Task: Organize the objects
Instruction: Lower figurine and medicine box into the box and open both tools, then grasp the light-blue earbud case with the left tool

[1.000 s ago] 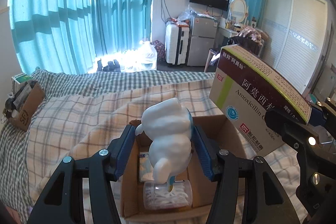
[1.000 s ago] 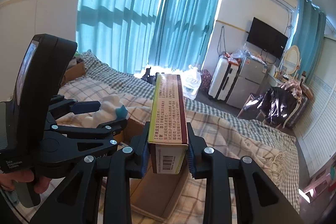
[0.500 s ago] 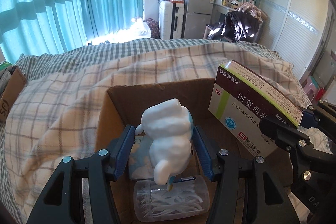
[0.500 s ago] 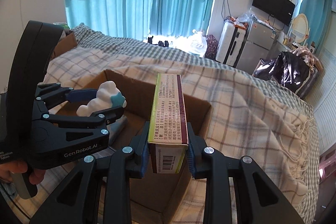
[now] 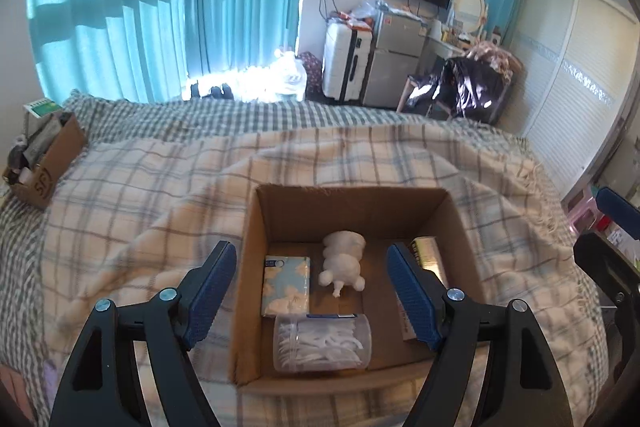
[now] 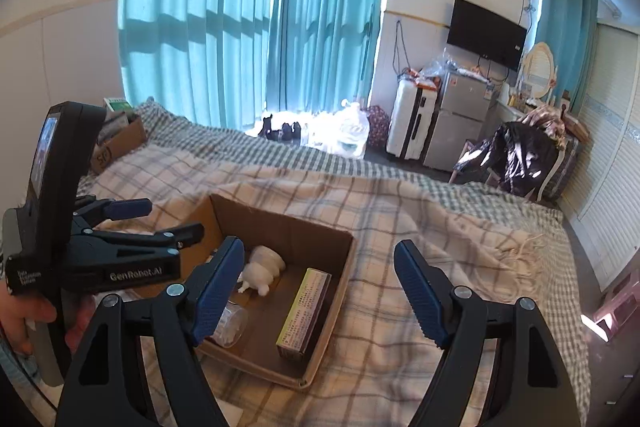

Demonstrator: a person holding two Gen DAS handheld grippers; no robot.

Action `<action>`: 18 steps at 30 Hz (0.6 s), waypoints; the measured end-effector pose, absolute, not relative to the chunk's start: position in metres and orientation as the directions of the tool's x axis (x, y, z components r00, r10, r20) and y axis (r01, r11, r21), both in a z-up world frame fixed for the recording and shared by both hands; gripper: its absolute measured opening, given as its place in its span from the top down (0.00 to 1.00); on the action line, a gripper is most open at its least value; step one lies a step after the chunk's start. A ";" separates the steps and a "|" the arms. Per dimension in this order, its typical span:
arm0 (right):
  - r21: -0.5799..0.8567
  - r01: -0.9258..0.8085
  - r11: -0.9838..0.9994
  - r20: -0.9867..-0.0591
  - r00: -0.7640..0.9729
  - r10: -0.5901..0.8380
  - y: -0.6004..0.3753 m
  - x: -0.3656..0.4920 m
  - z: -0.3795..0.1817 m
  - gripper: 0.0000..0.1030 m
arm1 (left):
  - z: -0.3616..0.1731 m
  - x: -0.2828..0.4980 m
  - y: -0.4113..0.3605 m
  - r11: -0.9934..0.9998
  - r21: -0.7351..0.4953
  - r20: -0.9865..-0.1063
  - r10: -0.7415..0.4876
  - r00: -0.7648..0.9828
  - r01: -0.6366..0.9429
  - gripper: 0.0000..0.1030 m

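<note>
Both my tongs, left (image 5: 311, 294) and right (image 6: 319, 294), are spread empty above the open brown cardboard box (image 5: 256, 267); dipping carelessly could crush the white plaster figurine (image 5: 343, 263) below.

Left gripper (image 5: 311, 289) has its blue-padded jaws spread wide with nothing between them; right gripper (image 6: 319, 285) likewise gapes empty, level with it and off to its right side

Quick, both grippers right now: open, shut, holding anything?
Left gripper: open, empty, above the brown cardboard box.
Right gripper: open, empty.
</note>
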State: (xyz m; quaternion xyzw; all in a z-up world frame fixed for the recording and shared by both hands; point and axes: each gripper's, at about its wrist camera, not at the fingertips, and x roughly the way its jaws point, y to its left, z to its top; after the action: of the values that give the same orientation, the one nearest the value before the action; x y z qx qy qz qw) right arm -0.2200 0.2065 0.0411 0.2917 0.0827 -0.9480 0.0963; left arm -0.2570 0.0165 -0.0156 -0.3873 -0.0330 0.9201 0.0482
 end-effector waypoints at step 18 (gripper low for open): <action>-0.135 0.245 -0.960 -0.573 -0.810 -0.126 0.209 -0.067 0.082 0.12 | 0.016 -0.113 -0.013 -0.997 -0.068 -0.695 0.017 -0.719 0.043 0.09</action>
State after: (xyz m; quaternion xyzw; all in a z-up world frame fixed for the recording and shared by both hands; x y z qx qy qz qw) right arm -0.0668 0.2087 0.0815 0.2925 0.1018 -0.9457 0.0983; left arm -0.1128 -0.0126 0.0162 -0.3748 -0.0396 0.9262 -0.0071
